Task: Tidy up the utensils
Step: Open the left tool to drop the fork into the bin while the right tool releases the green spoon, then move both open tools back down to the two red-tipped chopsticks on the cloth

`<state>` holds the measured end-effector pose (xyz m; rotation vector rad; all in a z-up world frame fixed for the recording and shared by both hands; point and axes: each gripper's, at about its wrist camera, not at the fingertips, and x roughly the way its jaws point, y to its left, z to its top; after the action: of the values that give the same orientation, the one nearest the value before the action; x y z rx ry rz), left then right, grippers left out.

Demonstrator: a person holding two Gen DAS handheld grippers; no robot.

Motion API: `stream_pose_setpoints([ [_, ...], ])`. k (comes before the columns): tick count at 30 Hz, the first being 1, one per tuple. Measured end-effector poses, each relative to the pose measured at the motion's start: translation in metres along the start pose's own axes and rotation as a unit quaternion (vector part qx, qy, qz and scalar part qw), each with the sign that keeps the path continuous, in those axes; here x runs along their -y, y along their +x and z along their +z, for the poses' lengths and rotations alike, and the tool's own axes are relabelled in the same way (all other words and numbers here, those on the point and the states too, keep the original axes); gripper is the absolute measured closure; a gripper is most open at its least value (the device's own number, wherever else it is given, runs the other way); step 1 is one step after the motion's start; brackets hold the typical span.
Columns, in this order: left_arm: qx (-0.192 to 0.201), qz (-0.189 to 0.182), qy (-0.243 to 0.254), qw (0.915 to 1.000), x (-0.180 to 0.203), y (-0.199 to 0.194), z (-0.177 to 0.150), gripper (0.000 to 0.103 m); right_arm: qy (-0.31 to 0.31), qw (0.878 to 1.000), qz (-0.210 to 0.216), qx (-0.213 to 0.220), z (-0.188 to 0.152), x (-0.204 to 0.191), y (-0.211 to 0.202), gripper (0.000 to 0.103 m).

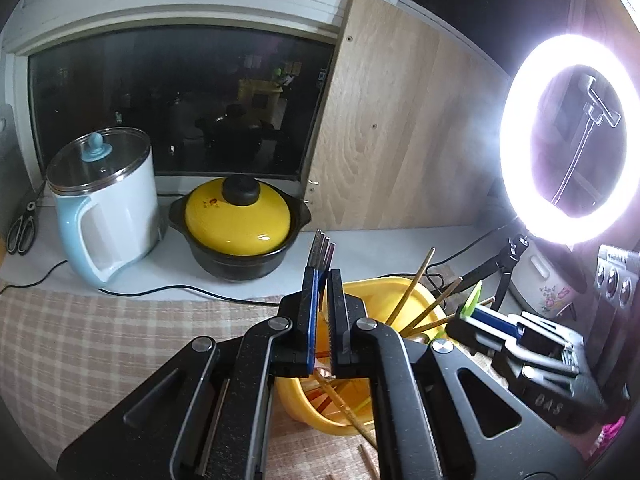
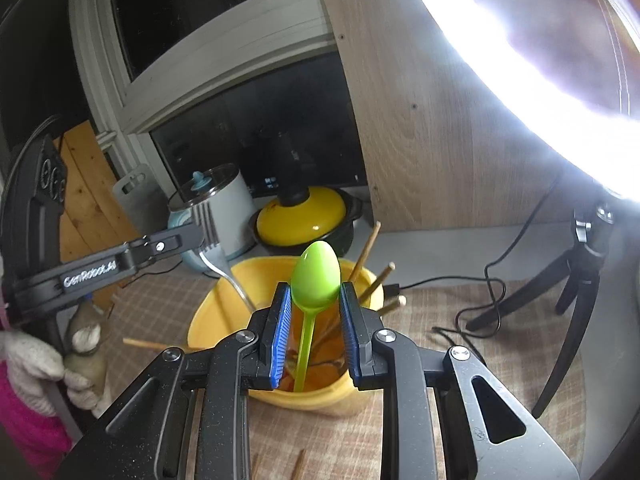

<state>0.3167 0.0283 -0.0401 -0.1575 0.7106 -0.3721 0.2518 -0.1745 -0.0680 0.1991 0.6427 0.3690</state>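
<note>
My left gripper [image 1: 322, 276] is shut on a metal fork [image 1: 320, 246], whose tines stick up past the fingertips. Below it stands a yellow container [image 1: 400, 283] holding several wooden chopsticks [image 1: 412, 284]. In the right wrist view, my right gripper [image 2: 314, 286] is shut on a green plastic spoon [image 2: 316, 276]. The spoon's bowl points up between the blue pads [image 2: 280, 320] and its handle reaches down into the yellow container [image 2: 224, 292]. The left gripper [image 2: 196, 232] with the fork [image 2: 224, 272] hangs over the container's left rim. The right gripper [image 1: 460, 316] shows at the container's right side.
Behind the container stand a white and blue kettle [image 1: 108, 208] and a black pot with a yellow lid [image 1: 238, 220]. A lit ring light [image 1: 568, 140] on a tripod [image 2: 576, 280] is on the right, with cables. Loose chopsticks [image 2: 298, 464] lie on the checked cloth. A gloved hand [image 2: 32, 364] is at the left.
</note>
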Motion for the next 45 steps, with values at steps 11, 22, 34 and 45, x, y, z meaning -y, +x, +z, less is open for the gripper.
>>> stream_pose_setpoints([
  [11,0.013,-0.007,0.015,0.9998,0.014,-0.007,0.004,0.099,-0.008,1.000,0.005,-0.007,-0.010,-0.002,-0.006,0.060],
  [22,0.030,-0.002,0.025,0.9992,0.024,-0.029,0.002,0.099,0.001,1.000,0.005,0.002,-0.014,-0.001,-0.027,0.059],
  [34,0.044,0.004,0.031,0.9985,0.040,-0.068,-0.014,0.094,-0.002,1.000,-0.001,0.008,-0.030,-0.004,-0.057,0.052],
  [45,0.059,0.022,0.025,0.9977,0.044,-0.110,-0.056,0.050,-0.004,0.999,-0.033,0.002,-0.054,-0.006,-0.079,0.037],
])
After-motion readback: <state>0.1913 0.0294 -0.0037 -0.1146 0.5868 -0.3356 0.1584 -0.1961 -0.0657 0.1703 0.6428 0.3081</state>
